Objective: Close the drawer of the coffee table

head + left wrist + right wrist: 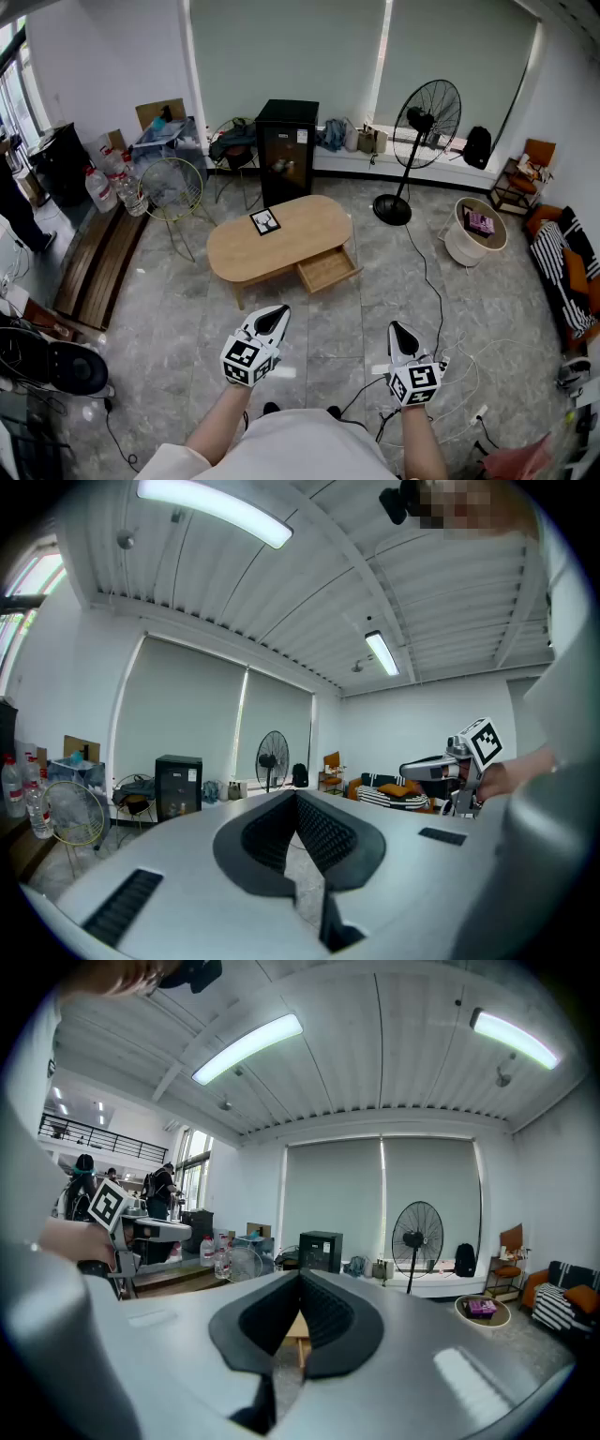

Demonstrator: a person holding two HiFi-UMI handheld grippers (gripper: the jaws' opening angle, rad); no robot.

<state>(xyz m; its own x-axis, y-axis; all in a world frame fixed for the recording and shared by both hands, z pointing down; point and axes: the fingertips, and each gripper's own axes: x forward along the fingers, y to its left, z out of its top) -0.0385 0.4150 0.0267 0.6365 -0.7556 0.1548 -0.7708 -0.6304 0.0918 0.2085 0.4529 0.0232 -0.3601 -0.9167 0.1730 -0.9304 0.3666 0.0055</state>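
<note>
An oval wooden coffee table stands in the middle of the room. Its drawer is pulled out on the near right side, toward me. A small black-and-white card lies on the top. Both grippers hover over the floor on my side of the table, well short of it. The left gripper is shut with nothing in it, its pads meeting at the tip. The right gripper is also shut and empty; a strip of the table shows in the gap behind its tips.
A black cabinet and a standing fan stand beyond the table. A round white basket is at the right. Cables trail over the floor near the right gripper. A wire fan guard and a bench are at the left.
</note>
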